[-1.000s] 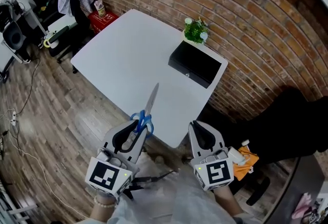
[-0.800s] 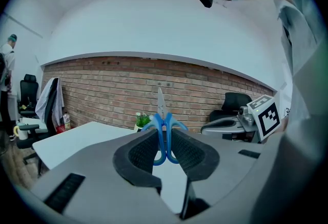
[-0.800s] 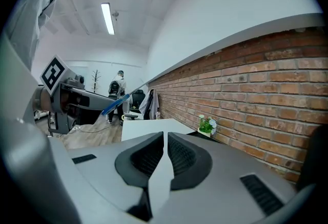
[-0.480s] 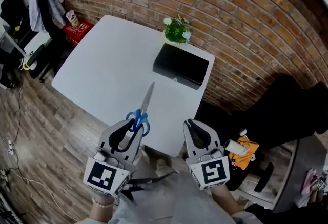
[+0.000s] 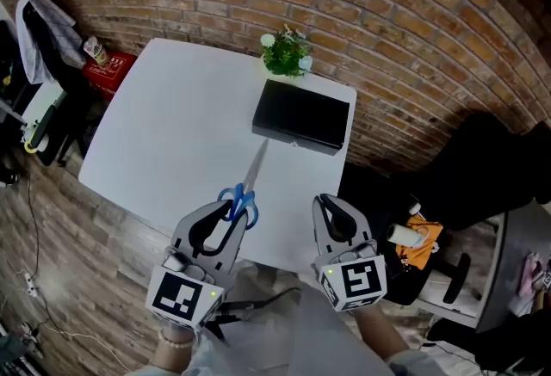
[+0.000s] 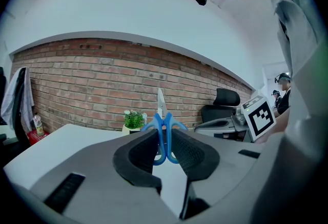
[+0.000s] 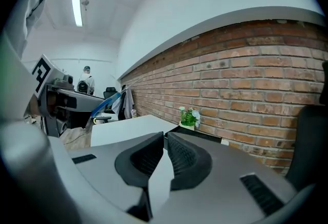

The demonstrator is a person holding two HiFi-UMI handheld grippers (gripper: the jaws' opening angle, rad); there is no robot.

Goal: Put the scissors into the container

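Both grippers are hanging just short of the near edge of the table (image 5: 164,133), side by side but apart. The left gripper (image 5: 225,215) is pinching the scissors (image 5: 250,179) by their blue plastic loops, with its ribbed black pads pressing on them from both sides. The right gripper (image 5: 331,218) is carrying nothing, its jaws pressed together.

The steel blades are pointing up and away over the tabletop. From the head view their tip is lying close to the near left corner of the container (image 5: 301,116), though how high above it is hard to judge.

The table is showing a wide, bare, smooth white top to the left of the scissors. The container, a flat black box, is sitting at the far right corner, seemingly closed. A small potted plant (image 5: 287,52) is standing just behind it against the rough brick wall (image 5: 387,4). A wood-plank floor (image 5: 52,228) is running off to the left, and a black chair (image 5: 482,185) is crowding the right side.
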